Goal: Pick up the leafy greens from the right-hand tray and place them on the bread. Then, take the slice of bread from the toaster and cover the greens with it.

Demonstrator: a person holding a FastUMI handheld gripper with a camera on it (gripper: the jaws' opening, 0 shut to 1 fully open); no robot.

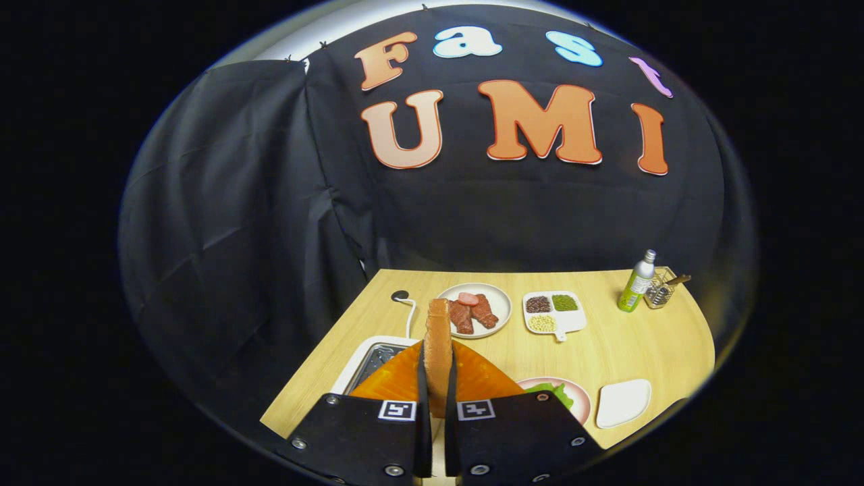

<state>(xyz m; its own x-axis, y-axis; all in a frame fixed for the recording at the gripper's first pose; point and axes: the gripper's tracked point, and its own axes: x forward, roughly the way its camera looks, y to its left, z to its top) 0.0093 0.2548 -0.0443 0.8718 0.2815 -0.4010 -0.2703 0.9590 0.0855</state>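
Note:
My gripper (437, 378) is shut on a slice of bread (437, 337) that stands upright on edge between both fingers, held above the wooden table (607, 351). The white toaster (370, 364) sits just below and left of the fingers, its slot visible. To the right of the fingers lies a pink-rimmed plate (580, 398) with leafy greens (555, 390) on it, partly hidden by my right finger. Whether bread lies under the greens I cannot tell.
Beyond the bread sits a round white plate (499, 300) with slices of meat. Right of it is a divided dish (553, 312) of beans. A green bottle (636, 282) and a wire holder (661, 289) stand at the far right. An empty white dish (624, 402) lies near the front right edge.

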